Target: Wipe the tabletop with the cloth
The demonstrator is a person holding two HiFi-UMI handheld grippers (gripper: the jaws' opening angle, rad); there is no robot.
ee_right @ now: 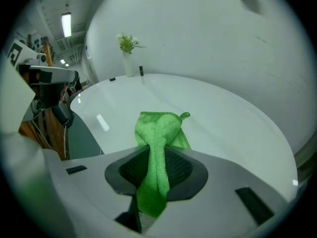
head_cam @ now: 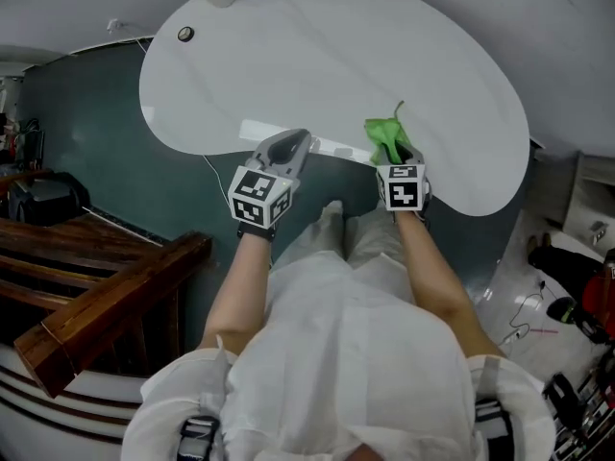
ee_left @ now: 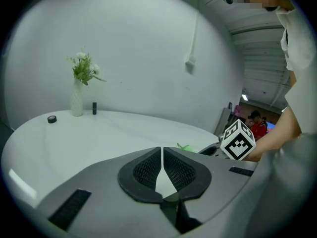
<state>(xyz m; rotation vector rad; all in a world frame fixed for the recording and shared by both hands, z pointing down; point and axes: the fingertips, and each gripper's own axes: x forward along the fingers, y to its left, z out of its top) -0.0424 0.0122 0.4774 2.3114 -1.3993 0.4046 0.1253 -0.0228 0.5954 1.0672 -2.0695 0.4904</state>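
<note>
- Right tongs (ee_right: 157, 155) are clamped on the green cloth (ee_right: 159, 130). It is bunched between the pads, with a tail hanging back towards me and a wider fold sticking out in front.
- That front fold is the part I want on the surface. Gripping the middle leaves enough loose fabric ahead of the tongs to drag flat.
- The cloth sits at the near edge of the white worktop (head_cam: 336, 65), on my right side. I can't tell whether it is touching the surface or just above it.
- Left tongs (ee_left: 162, 155) are pinched nearly closed with nothing in them, only a thin slit between the pads.
- They hover at the near edge, just beside the right pair. I'd say they are parked there to stay out of the wiping path.
- The far end holds a vase (ee_left: 77, 100) of flowers, a small dark bottle (ee_left: 94, 108) and a little round disc (ee_left: 52, 119). All three are well apart from the cloth.
- The wide middle of the worktop is bare and glossy, so that looks like the stretch to sweep first.
- My judgement is that wiping hasn't properly begun. The next move calls for pressing the fold down and pushing away from me, easing up before the vase.
</note>
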